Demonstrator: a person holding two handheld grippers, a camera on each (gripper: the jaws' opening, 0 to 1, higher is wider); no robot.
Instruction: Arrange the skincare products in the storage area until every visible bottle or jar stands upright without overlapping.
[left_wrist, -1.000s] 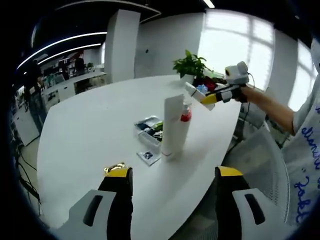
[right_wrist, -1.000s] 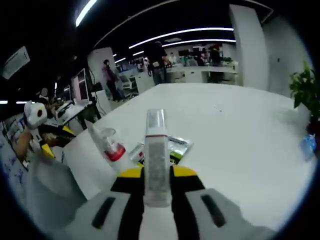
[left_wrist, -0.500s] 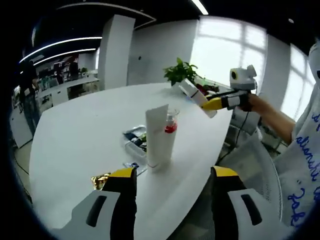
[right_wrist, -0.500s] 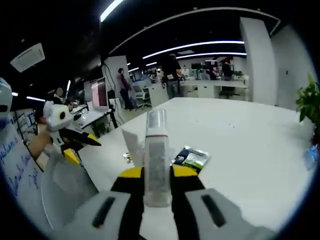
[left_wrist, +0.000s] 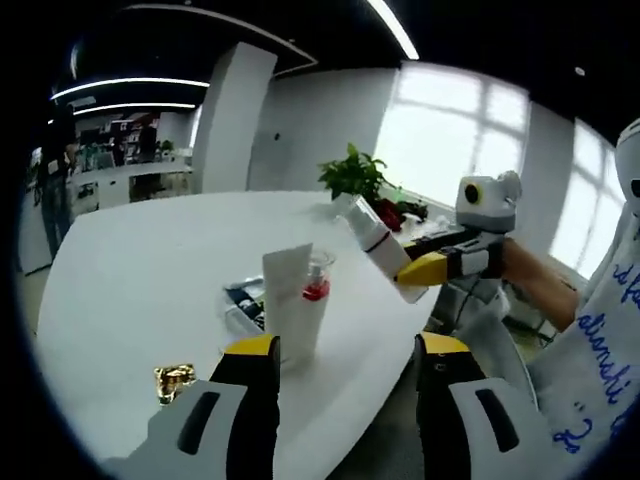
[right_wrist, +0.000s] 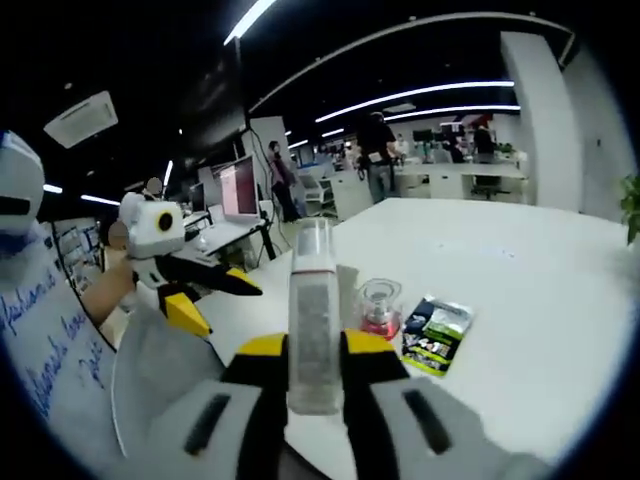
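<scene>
The right tool (right_wrist: 315, 375) is clenched on a frosted bottle (right_wrist: 314, 320), its jaws pinching the lower body so the clear cap points away from the hand — a grip that should let the base go down first. In the left gripper view it hangs tilted in the air past the counter's (left_wrist: 130, 250) near edge, not yet over a landing spot. The left tool (left_wrist: 340, 365) is released, jaws spread and holding nothing, hovering low at the near edge. On the counter a white tube (left_wrist: 293, 305) stands upright on its cap with a small red-collared bottle (left_wrist: 316, 280) just behind it, also upright. Sachets (right_wrist: 437, 335) lie flat beside them, and a gold wrapper (left_wrist: 174, 380) sits apart — bare counter nearby looks like the sensible place for the held bottle.
</scene>
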